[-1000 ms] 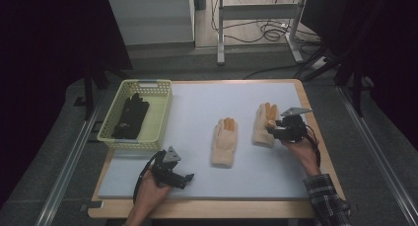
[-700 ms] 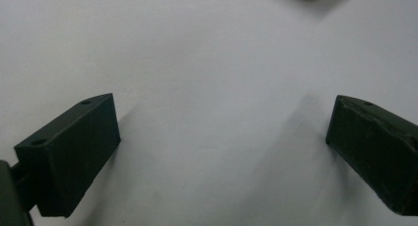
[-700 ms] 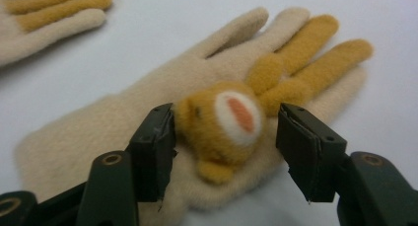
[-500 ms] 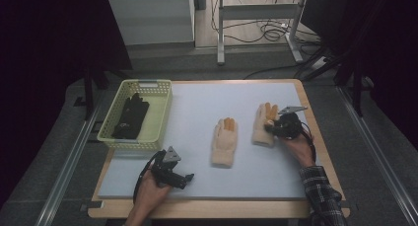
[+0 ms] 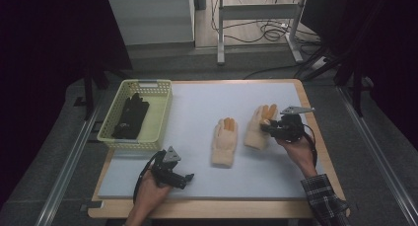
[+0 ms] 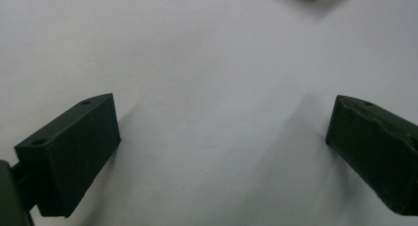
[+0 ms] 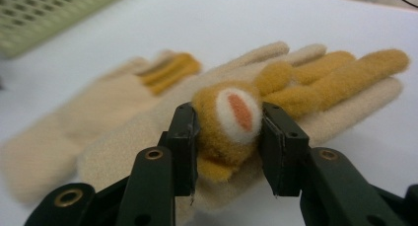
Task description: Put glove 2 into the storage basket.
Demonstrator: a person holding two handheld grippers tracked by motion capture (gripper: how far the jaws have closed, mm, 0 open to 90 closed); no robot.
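Right tool (image 7: 227, 137) closed (gripping) — glove (image 7: 276, 88).

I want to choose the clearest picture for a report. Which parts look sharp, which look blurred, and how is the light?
Right gripper view: the right tongs and the glove they pinch are sharp; the second glove and basket behind are blurred.
Left gripper view: the left tongs are slightly soft and throw faint shadows on the mat.
High view: the table is evenly lit, its surroundings are dark.

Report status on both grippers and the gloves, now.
Right gripper shut on right-hand glove; fingers just closing. Left gripper open over mat. Other glove flat. Nothing in the way.
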